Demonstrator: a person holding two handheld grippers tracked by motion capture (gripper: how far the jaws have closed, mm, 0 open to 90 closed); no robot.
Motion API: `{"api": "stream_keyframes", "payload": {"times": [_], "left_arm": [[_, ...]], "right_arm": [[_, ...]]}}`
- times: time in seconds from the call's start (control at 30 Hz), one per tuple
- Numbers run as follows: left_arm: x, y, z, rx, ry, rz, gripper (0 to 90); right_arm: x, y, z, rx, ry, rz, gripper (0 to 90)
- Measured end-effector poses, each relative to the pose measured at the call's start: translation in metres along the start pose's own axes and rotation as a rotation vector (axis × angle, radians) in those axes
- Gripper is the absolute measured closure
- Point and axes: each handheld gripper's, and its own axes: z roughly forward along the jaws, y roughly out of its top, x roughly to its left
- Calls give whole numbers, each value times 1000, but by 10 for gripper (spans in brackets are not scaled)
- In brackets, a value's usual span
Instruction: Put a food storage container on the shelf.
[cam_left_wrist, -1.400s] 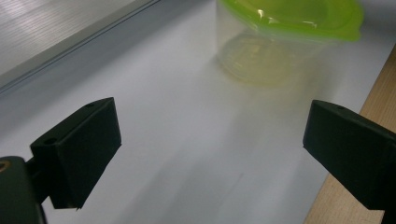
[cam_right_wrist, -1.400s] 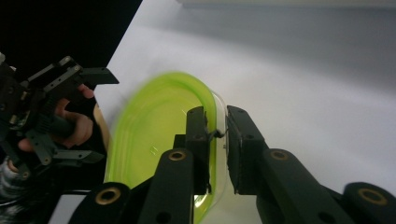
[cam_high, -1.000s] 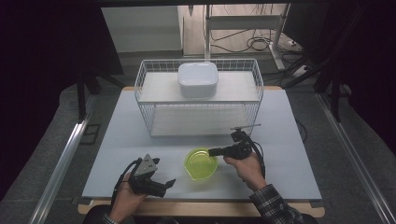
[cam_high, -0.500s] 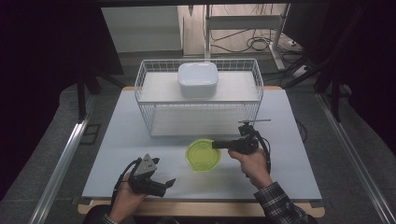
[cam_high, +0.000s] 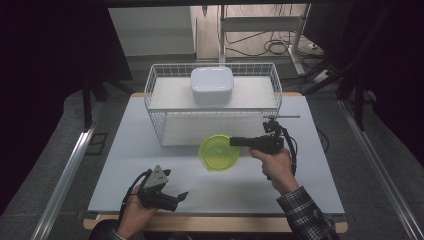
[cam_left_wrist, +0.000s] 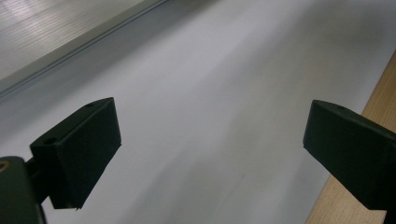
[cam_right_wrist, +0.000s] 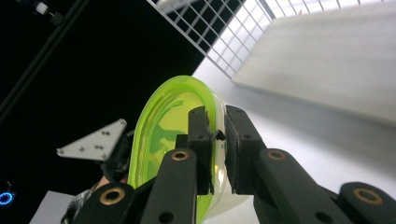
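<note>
Lifted off the white table (cam_high: 125, 150) since a second ago, the green bowl (cam_high: 218, 152) hangs by its rim in the right tongs (cam_high: 235, 142), before a wire basket (cam_high: 155, 107) holding a white container (cam_high: 211, 85). Left tongs (cam_high: 180, 196) rest wide at the near edge. Dark room, grey floor.

Lime green against white, grey and black

The bowl (cam_high: 219, 152) is translucent lime green; the wire basket (cam_high: 165, 129) and the square container (cam_high: 212, 85) on it are white. The surface (cam_high: 125, 150) is pale grey-white with a light wood edge. Both hand-held grippers, left (cam_high: 181, 196) and right (cam_high: 234, 142), are black; one sleeve (cam_high: 305, 215) is dark plaid.
</note>
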Motion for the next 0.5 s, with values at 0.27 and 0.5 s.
{"api": "stream_keyframes", "payload": {"times": [0.27, 0.5], "left_arm": [[0, 0, 0, 0, 0, 1, 38], [0, 0, 1, -2, 0, -2, 37]], "right_arm": [[16, 20, -8, -33, 12, -32, 818], [32, 42, -17, -68, 10, -62, 819]]}}
